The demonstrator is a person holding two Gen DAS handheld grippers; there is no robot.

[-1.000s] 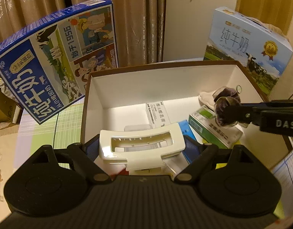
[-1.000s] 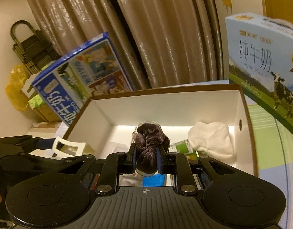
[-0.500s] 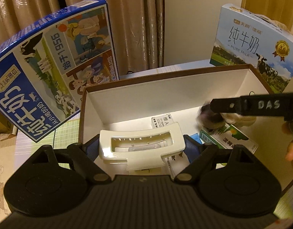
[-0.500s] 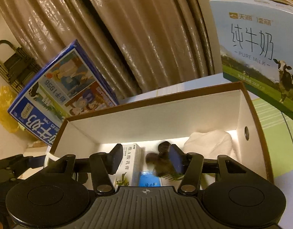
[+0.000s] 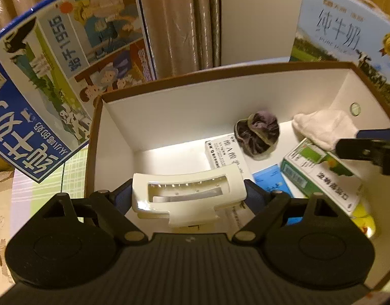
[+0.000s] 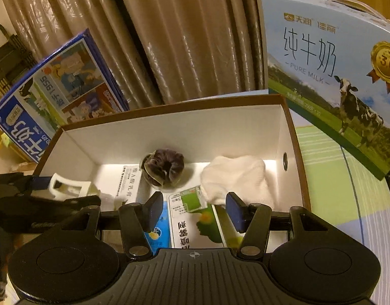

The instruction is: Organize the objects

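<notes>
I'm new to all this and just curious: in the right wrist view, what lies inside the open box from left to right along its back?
White medicine carton → dark purple velvet scrunchie → white folded cloth, all in the brown-rimmed white box.

Cream hair clip; dark purple scrunchie; white cloth

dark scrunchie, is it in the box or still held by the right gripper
In the box. The dark scrunchie lies on the box floor by the back wall; the right gripper is open and empty.
</notes>
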